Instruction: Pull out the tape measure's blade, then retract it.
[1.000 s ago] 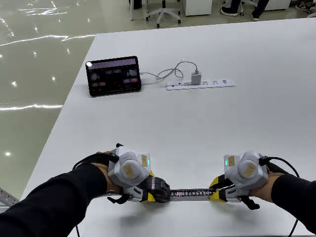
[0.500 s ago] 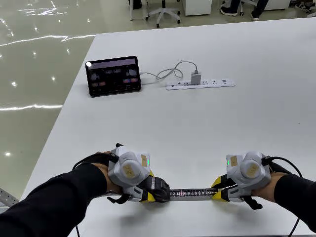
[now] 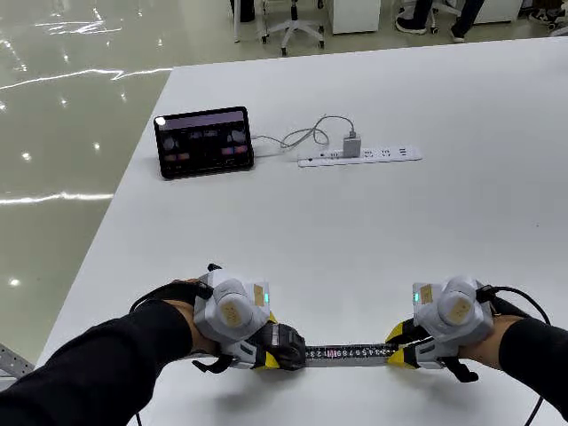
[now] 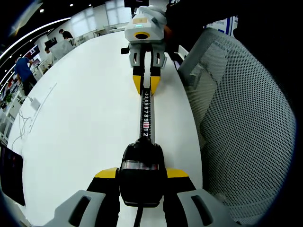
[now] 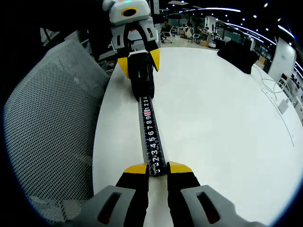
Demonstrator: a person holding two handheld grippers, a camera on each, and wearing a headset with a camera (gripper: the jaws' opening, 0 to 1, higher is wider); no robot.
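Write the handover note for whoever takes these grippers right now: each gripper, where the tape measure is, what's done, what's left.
Left gripper: shut on the tape measure, holding its black case.
Right gripper: shut on the tip of the blade.
Where: both are low over the near edge of the white table, with the blade stretched straight between them.
Done: the blade is pulled out a short way, with printed numbers showing.
Left: pull further if more length is wanted, then bring the tip back toward the case so the blade retracts, probably guided rather than let go.
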